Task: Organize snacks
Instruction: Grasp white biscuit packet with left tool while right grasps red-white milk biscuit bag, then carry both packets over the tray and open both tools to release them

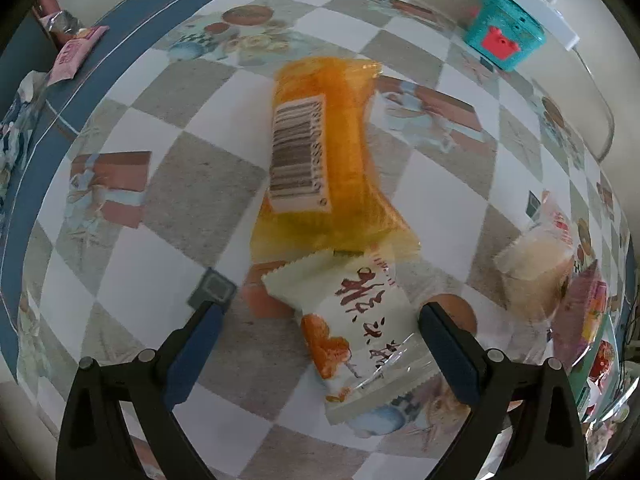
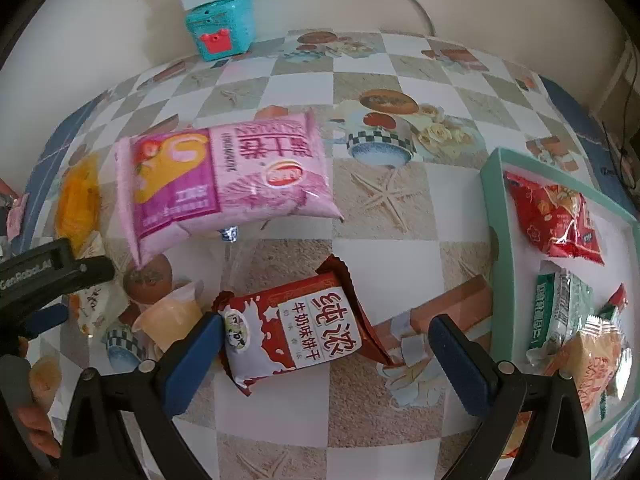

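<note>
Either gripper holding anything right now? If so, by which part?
Nothing held. The left gripper is open around the white snack packet, and the right gripper is open around the red biscuit packet; jaws clear of both.

1. Orange packet (image 1: 320, 152): near end hidden under the white packet (image 1: 360, 332); barcode digits blurred.
2. Pale snack (image 1: 532, 256): right side smeared by lens blur, print unreadable.
3. Green tray (image 2: 493, 216): cut off at the right and lower edges.
4. Jelly cup (image 2: 170, 316): lower part hidden behind the right gripper's finger (image 2: 192, 360).
5. Person's hand (image 2: 34, 424): only a sliver at the left edge.
</note>
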The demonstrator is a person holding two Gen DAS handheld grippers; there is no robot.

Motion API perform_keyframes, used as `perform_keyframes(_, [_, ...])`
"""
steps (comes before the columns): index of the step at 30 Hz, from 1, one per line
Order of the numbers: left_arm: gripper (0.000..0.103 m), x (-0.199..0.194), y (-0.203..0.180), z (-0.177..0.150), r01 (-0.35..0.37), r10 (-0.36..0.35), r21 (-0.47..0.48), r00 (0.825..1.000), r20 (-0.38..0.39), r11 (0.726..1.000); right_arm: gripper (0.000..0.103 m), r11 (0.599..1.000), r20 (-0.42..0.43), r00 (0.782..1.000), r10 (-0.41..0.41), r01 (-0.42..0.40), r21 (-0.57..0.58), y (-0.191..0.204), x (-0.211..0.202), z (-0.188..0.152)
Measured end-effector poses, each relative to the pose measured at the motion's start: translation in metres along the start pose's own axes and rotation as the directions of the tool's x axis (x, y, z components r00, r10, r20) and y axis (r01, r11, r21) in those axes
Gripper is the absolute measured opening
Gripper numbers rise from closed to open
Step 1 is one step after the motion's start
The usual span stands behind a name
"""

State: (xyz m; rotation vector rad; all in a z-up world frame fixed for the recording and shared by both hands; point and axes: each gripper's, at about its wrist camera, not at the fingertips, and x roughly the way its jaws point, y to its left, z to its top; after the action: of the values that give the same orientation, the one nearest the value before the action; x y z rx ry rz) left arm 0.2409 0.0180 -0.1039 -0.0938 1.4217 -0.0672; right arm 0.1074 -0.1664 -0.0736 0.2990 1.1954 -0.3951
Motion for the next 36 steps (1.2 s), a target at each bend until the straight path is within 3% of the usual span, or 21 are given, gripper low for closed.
perform_keyframes(7, [0.096, 0.001, -0.006, -0.002, -0.025, 0.025, 0.031, 1.0, 0.005, 0.999, 0.103, 1.0, -0.005, 1.0, 0.017, -0.018, -0.017, 0.003, 0.002, -0.002])
perform_keyframes(9, [0.084, -0.002, -0.015, -0.006, -0.038, 0.038, 0.047, 0.999, 0.017, 0.998, 0.103, 1.0, -0.006, 1.0, 0.024, -0.024, -0.012, 0.003, 0.002, -0.003])
perform_keyframes(11, [0.061, -0.005, -0.02, -0.006, -0.048, 0.046, 0.057, 0.998, 0.03, 0.997, 0.098, 0.999, -0.006, 0.999, 0.037, -0.037, -0.008, 0.002, 0.002, -0.003])
perform_keyframes(13, [0.054, -0.007, -0.023, -0.007, -0.047, 0.045, 0.059, 0.998, 0.035, 0.997, 0.092, 0.998, -0.002, 0.998, 0.066, -0.066, -0.006, 0.001, 0.0, -0.004])
perform_keyframes(17, [0.054, -0.007, -0.022, -0.01, -0.043, 0.041, 0.051, 0.999, 0.027, 0.998, 0.076, 0.993, 0.008, 0.993, 0.121, -0.121, 0.002, 0.001, -0.003, -0.006])
perform_keyframes(22, [0.053, -0.009, -0.01, -0.017, -0.021, 0.02, 0.023, 1.0, 0.012, 1.0, 0.067, 0.992, 0.021, 0.992, 0.123, -0.123, 0.0, 0.0, -0.008, -0.01])
perform_keyframes(36, [0.053, -0.039, 0.007, -0.053, 0.007, -0.007, 0.012, 1.0, 0.028, 1.0, 0.065, 0.984, 0.012, 0.99, 0.144, -0.144, 0.105, -0.032, -0.033, -0.036])
